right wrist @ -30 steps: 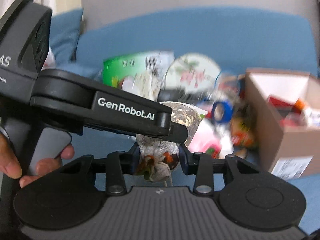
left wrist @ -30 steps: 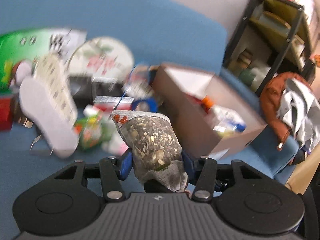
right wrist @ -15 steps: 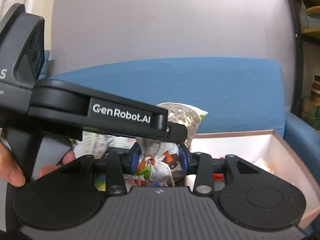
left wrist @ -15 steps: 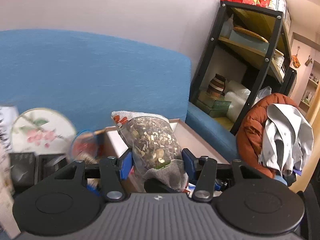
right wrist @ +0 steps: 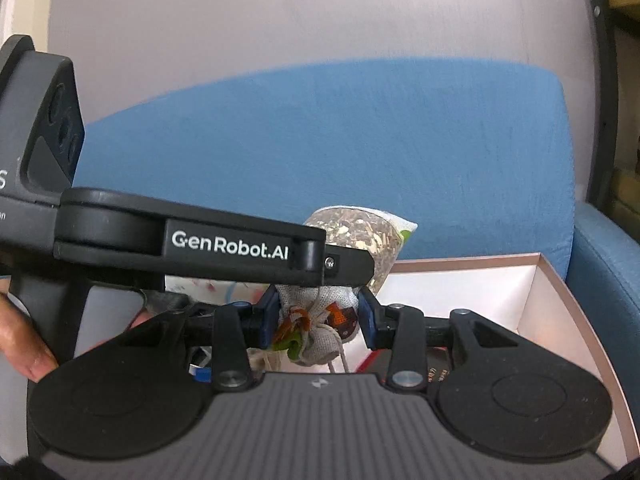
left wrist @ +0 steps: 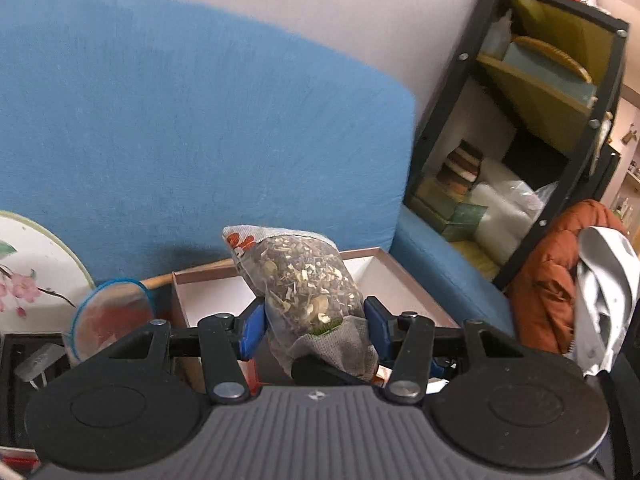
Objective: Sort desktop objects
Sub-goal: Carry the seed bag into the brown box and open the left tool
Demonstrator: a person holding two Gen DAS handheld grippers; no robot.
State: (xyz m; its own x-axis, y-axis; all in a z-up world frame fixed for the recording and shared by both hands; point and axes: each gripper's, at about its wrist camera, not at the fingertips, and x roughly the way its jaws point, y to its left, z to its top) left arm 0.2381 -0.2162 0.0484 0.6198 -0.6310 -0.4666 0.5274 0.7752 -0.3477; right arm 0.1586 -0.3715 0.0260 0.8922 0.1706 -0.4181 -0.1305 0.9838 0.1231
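Observation:
A small mesh sachet bag of dried herbs (left wrist: 306, 284) with a grey cloth end is held between both grippers. My left gripper (left wrist: 314, 326) is shut on its lower body. My right gripper (right wrist: 316, 322) is shut on its tied cloth neck (right wrist: 316, 320); the bag's clear top (right wrist: 360, 236) sticks up behind the left gripper's body (right wrist: 224, 244). The bag hangs above the near left part of an open cardboard box (left wrist: 404, 280), also in the right wrist view (right wrist: 560, 308); red items lie inside.
A blue sofa back (left wrist: 200, 120) fills the background. A round painted fan (left wrist: 32, 264) and a small blue-rimmed fan (left wrist: 112, 320) lie left of the box. A black shelf unit (left wrist: 540, 120) and an orange jacket (left wrist: 560, 280) stand at the right.
Both grippers, still holding the bag, have swung right and up from the cluttered pile to over the box; the views now look at the sofa back and the box.

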